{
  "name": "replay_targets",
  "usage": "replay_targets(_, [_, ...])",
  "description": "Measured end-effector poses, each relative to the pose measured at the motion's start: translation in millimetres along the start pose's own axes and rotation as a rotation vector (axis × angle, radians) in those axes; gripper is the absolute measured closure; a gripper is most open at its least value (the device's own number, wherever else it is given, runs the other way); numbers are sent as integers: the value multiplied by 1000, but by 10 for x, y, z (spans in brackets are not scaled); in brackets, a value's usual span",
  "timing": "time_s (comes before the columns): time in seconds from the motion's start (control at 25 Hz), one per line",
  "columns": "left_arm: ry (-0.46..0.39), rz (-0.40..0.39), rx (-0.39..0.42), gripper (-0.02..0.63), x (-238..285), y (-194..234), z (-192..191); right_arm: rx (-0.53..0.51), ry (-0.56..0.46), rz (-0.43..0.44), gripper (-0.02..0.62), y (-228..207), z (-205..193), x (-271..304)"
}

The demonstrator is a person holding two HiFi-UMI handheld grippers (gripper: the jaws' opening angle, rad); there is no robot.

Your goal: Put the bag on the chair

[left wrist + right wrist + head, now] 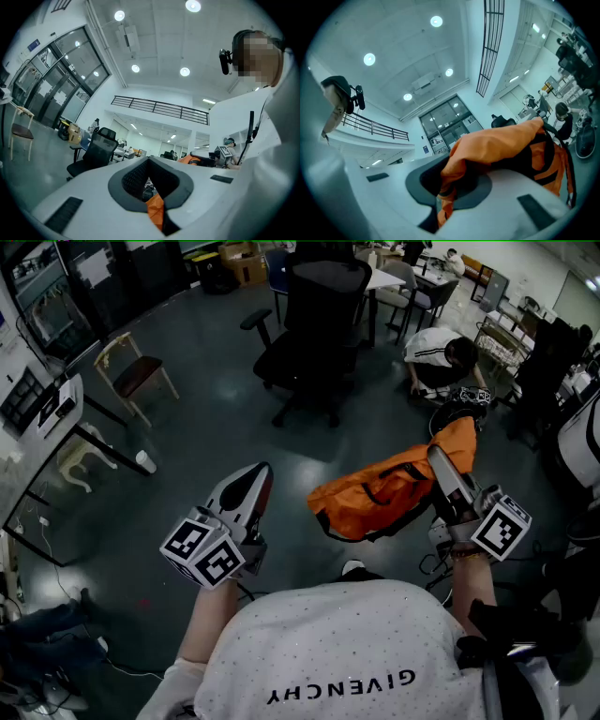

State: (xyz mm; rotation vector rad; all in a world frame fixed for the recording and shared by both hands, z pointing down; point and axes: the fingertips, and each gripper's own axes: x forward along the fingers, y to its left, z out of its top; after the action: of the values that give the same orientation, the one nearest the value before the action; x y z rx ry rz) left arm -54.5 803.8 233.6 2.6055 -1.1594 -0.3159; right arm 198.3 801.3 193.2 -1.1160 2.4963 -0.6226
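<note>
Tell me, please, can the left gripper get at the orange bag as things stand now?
Probably yes. The orange bag hangs from the right gripper, beside the left gripper, and nothing shows between them. The left gripper's jaws are together, so they must open first.

Bag (389, 488) right of left tongs (255, 474), chair (314, 324) beyond.

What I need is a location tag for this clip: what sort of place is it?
Most likely an open-plan office or lab workspace: a black swivel chair stands on a dark polished floor, desks stand at the back, and glass-walled rooms line one side.
</note>
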Motion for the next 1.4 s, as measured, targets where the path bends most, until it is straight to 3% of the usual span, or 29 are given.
replay_targets(0.4, [35,-11,26,605,30,186,-25,-16,30,-43,586,-27,-61,123])
replay_targets(0.56, [43,-31,48,604,68,133,8,3,12,-19,586,48,5,131])
replay_targets(0.8, [-11,-32,55,604,197,135,89,3,-18,16,586,89,83,149])
replay_targets(0.96, [-42,-20,19,605,275,139,112,9,-14,27,586,85,100,191])
replay_targets(1.4, [-46,5,12,606,829,329,211,6,26,79,586,-418,201,655])
